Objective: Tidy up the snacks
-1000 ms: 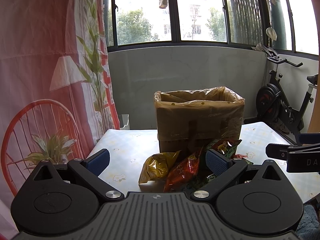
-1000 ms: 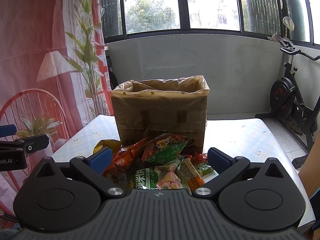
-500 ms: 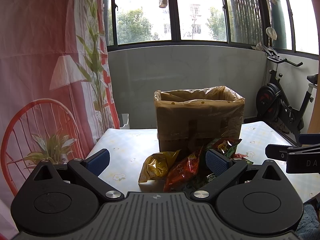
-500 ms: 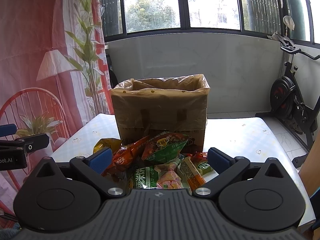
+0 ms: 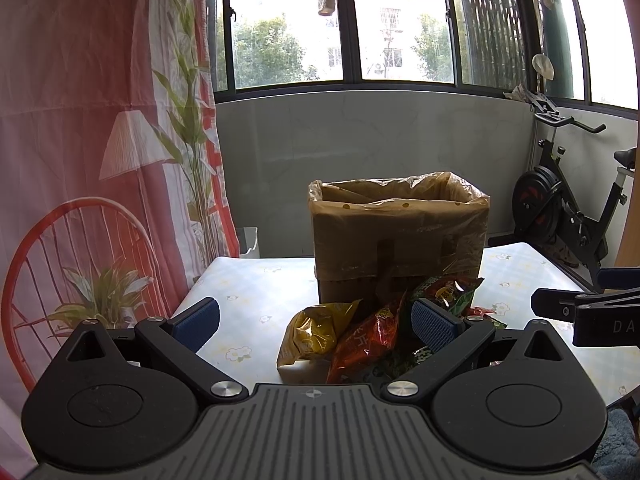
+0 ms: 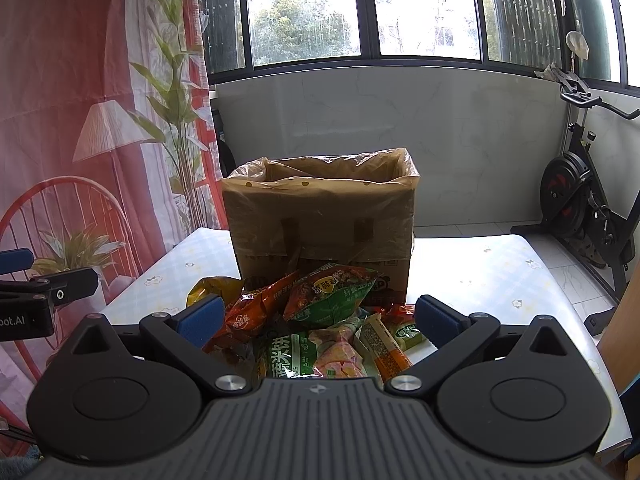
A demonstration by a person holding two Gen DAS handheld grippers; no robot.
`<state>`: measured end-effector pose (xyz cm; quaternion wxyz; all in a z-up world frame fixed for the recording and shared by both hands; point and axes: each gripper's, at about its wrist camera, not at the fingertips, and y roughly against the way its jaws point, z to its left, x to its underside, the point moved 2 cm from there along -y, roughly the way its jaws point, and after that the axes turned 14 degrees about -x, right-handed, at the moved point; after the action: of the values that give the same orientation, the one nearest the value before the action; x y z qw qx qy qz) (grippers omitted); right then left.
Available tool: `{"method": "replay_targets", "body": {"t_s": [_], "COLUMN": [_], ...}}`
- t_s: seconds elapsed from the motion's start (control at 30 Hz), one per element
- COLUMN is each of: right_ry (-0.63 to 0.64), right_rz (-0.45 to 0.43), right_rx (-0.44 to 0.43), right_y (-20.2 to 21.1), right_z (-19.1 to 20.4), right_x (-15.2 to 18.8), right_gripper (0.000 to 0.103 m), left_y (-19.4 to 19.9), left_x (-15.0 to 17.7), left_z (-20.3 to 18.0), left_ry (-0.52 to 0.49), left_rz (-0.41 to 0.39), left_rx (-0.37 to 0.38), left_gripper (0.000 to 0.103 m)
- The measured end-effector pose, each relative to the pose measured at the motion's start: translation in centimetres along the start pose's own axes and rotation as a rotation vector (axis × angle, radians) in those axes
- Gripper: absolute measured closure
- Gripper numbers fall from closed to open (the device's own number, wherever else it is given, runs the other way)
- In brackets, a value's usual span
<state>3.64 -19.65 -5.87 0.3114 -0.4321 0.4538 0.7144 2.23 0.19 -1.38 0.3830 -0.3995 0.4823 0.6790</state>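
Note:
A heap of snack packets lies on the table in front of a cardboard box lined with a plastic bag. In the left wrist view I see a yellow packet, a red packet and a green packet. The right wrist view shows an orange-red packet, a green packet, a green rice-cracker packet, a pink packet and an orange bar. My left gripper is open above the heap's near left side. My right gripper is open over the heap, holding nothing.
The table has a pale flowered cloth. A printed red curtain hangs at the left. An exercise bike stands at the right beyond the table. A grey wall and windows close the back. The other gripper shows at each view's edge.

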Motion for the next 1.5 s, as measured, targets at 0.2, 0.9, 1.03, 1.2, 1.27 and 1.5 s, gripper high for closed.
{"method": "replay_targets", "body": {"t_s": [0.2,0.9,1.03,1.2,1.27,1.5], "right_ry": [0.000,-0.052,-0.063,-0.031,-0.020,-0.017], "right_rz": [0.000,-0.145,-0.157,-0.167,-0.147,-0.071], "right_rx": [0.000,0.077,0.030,0.024,0.011,-0.022], "right_y": [0.0,-0.1,-1.9,-4.6,-5.8,-9.5], "right_z": [0.0,-4.9,-6.2,-6.4,-6.2,-6.5], "right_x": [0.0,-1.6,-1.3,0.0,0.6,3.4], "right_gripper": [0.000,0.000,0.000,0.000,0.000,0.000], "left_y": [0.0,-2.5,-4.6,-7.2,-7.8,-10.2], "left_x": [0.0,-1.2,-1.0,-0.3,0.0,2.0], "left_z": [0.0,0.3,0.3,0.0,-0.3,-1.9], "left_ry": [0.000,0.025,0.025,0.050,0.054,0.020], "left_rz": [0.001,-0.025,-0.002,0.018,0.011,0.047], "left_rx": [0.000,-0.087,-0.081,-0.064,-0.048,-0.001], "left_gripper": [0.000,0.000,0.000,0.001,0.001,0.002]}}
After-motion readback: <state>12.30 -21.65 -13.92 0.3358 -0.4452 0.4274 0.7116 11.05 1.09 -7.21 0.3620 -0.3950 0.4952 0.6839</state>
